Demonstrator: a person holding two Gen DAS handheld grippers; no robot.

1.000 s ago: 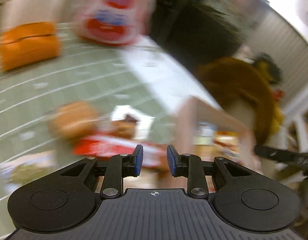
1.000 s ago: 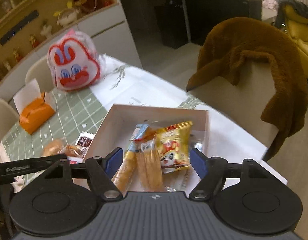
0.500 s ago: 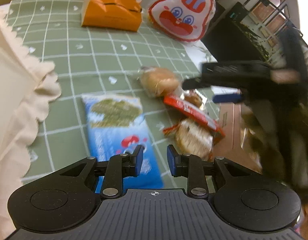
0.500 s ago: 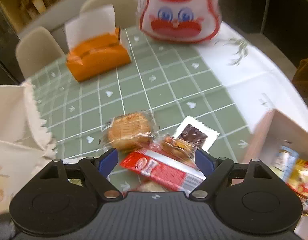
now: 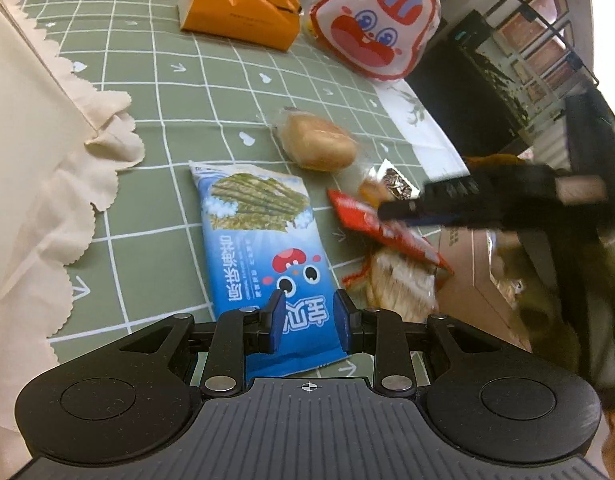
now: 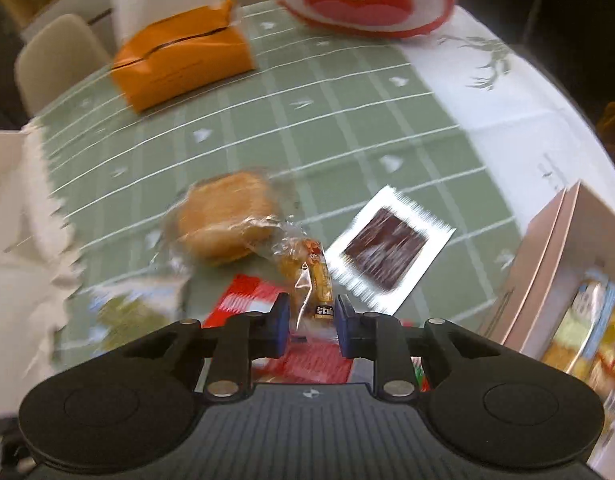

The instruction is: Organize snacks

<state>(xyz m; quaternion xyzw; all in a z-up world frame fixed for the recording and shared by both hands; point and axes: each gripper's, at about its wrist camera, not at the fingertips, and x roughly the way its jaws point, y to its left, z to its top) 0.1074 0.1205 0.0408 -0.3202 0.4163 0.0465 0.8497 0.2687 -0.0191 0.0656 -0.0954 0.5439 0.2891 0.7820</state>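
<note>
On the green checked tablecloth (image 5: 227, 92) the loose snacks lie in a cluster between a scalloped cream cloth (image 5: 39, 168) and a pink cardboard box (image 6: 547, 264). Nearest the left gripper (image 5: 309, 320) is a blue seaweed snack packet (image 5: 263, 248), flat on the cloth; the gripper hangs above its near end with its blue pads a narrow gap apart and nothing pinched between them. Beyond the packet sit a wrapped bun (image 5: 319, 146), a small dark-printed sachet (image 6: 391, 248) and a red wrapper (image 5: 371, 224) lying over a clear-wrapped biscuit pack (image 5: 403, 284). The right gripper (image 6: 310, 326) reaches into this heap — its jaws are drawn in close, closed on a little clear-wrapped orange snack (image 6: 315, 276) whose near end sits between the pads, with the red wrapper just under it. The box stands at the table's right edge and already holds several packets, though blur hides what they are. At the far side of the table rest an orange tissue box (image 6: 179, 56) and a red-and-white bunny-face bag (image 5: 377, 20).
</note>
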